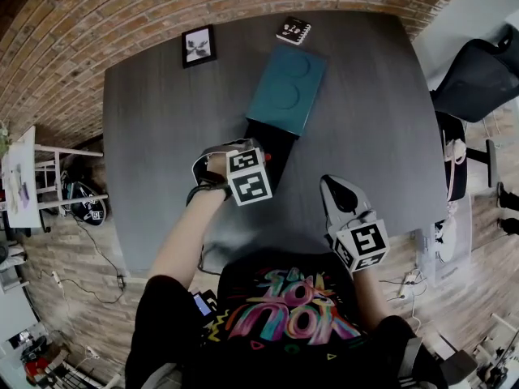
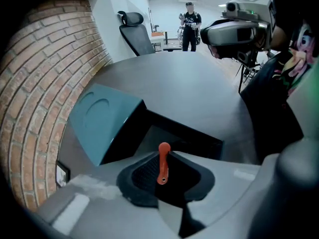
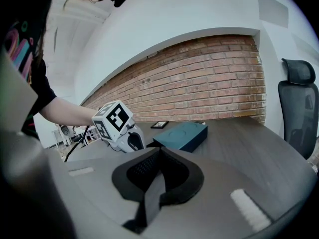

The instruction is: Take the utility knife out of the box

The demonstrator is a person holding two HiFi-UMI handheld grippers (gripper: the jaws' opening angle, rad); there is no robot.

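Gripping the orange utility knife (image 2: 162, 166), the left gripper (image 2: 164, 157) hangs over the open box (image 2: 199, 136); right gripper (image 3: 158, 159) closed, empty; set-down remains.

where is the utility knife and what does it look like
On the dark grey table, find the teal box with its lid swung open. Just over its black inside, the left gripper pinches the utility knife: a slim orange-red stick, the only bright thing among grey and black.

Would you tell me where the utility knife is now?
In the left gripper view, the utility knife sits in the jaws of the left gripper, over the black box, right of its teal lid.
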